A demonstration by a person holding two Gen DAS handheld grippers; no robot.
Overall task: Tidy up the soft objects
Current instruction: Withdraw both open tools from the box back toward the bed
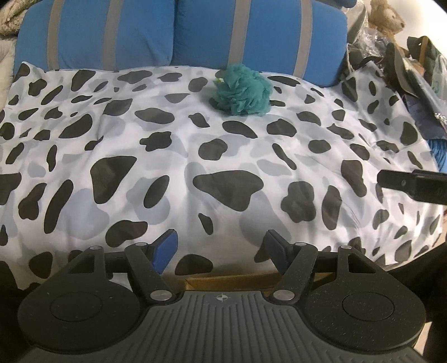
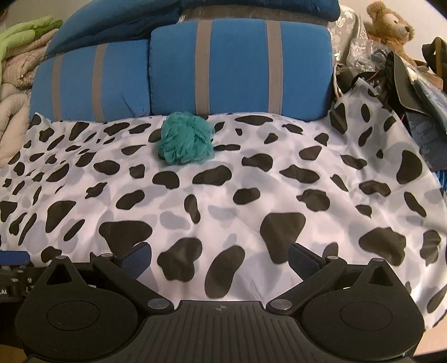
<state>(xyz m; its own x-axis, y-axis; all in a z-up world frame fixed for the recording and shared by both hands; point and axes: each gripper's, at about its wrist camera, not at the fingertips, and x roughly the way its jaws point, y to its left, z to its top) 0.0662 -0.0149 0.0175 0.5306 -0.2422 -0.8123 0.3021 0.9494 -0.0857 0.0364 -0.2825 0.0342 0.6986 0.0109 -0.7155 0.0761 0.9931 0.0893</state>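
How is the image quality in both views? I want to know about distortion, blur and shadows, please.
Left wrist view: strong fisheye bending curves the cow-print cover at its edges; the teal mesh pouf is sharp with a small shadow at its base. Right wrist view: same bending, dark corners, the pouf slightly soft, the teddy bear fairly clear; lighting even, no glare.

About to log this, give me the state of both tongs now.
Left tongs: open, holding nothing.
Right tongs: open, holding nothing.
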